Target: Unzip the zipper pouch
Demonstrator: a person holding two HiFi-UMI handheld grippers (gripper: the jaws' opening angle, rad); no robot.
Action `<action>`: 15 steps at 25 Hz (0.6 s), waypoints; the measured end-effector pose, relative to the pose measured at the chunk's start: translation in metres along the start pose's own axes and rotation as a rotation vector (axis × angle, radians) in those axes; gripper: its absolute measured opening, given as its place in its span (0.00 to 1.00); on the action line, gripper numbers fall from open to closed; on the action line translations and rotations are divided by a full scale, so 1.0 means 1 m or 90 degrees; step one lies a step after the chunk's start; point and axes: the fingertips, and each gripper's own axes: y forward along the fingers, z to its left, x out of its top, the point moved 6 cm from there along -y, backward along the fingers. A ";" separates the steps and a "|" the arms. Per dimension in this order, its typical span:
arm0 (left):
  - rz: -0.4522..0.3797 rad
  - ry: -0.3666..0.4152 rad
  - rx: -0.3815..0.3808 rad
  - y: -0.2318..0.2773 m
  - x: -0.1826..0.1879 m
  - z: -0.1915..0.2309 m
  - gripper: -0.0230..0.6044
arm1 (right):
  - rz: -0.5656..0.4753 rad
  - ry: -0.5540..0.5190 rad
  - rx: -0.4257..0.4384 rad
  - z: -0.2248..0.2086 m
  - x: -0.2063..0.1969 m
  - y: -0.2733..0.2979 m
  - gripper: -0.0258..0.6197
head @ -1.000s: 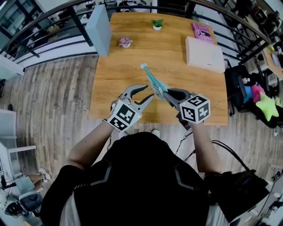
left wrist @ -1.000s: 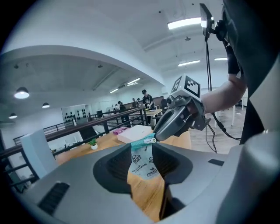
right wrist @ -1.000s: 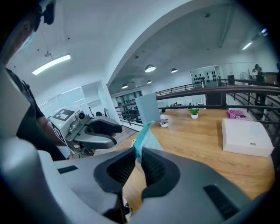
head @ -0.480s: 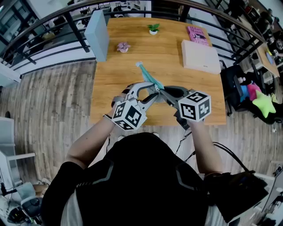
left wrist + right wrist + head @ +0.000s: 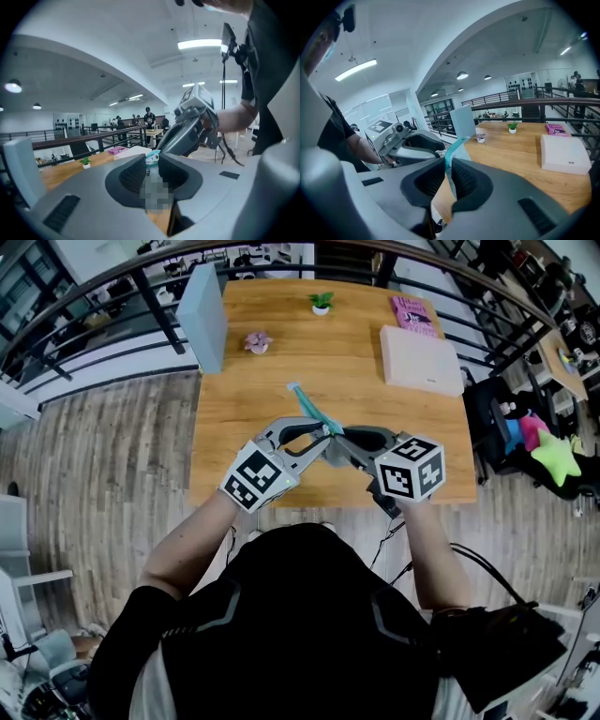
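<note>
Standing next to this one: the person has both claws up in front of them, over the near edge of the wooden tabletop (image 5: 253, 381), with the tips almost nose to nose.

The right claw (image 5: 330, 441) is clamped on the teal zipper pouch (image 5: 306, 407). In its own view the pads (image 5: 433, 178) pinch the thin edge of the pouch with basically no gap. The pouch is up off the tabletop and sticks out from the claws toward 11 o'clock.

The left claw (image 5: 322, 432) comes in from 8 o'clock and meets the near end of the pouch right beside the right claw's tips. Its jaws have just been closing, but its view shows a narrow slit between the pads (image 5: 133, 175), so it's partly apart. The teal end sits right at the tips. There's a small dark bit in the slit that might be the zipper pull. I honestly can't tell, since part of that gap is smudged out.

The rest of the tabletop, going from its middle:
- A white box (image 5: 421, 360) is at 2 o'clock.
- A pink book (image 5: 409, 313) is just past the box.
- A little green plant (image 5: 321, 302) is at 12.
- A small pink flower pot (image 5: 259, 341) is at 11.
- A grey-blue panel (image 5: 204, 315) stands upright along the 10 o'clock edge.
</note>
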 end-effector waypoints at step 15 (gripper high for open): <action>-0.019 -0.085 0.018 -0.019 0.001 0.013 0.09 | 0.011 -0.028 0.023 0.008 0.004 0.006 0.12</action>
